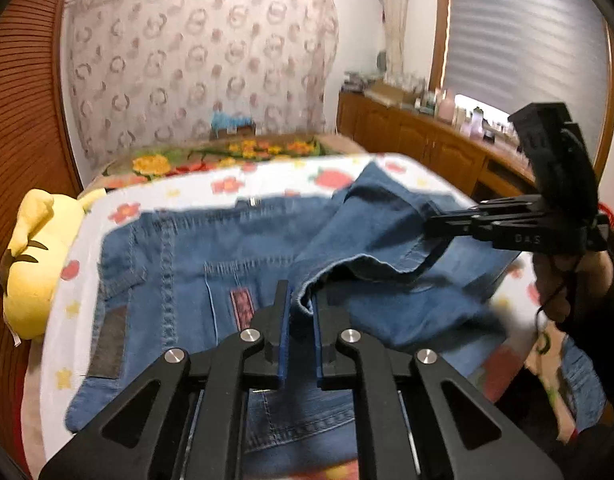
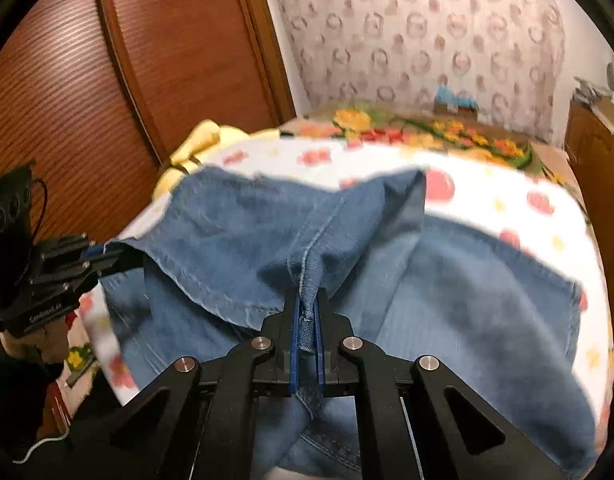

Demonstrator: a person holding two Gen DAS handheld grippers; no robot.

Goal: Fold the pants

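In the left wrist view, a yellow plush toy [image 1: 35, 264] is seen at nine o'clock, partly cut off by the bedspread [image 1: 267, 184] with its red flowers. The jeans [image 1: 179, 248] are spread across that bedspread; a dark patch on them at seven o'clock is too blurred for its writing to be read. The left gripper [image 1: 301, 312] is clamped on a hem of the jeans. At three o'clock the right gripper [image 1: 435, 224] is seen from the side, marked with pale letters that cannot be read surely. In the right wrist view, it is closed on a seam; the left gripper's label at nine o'clock is illegible.
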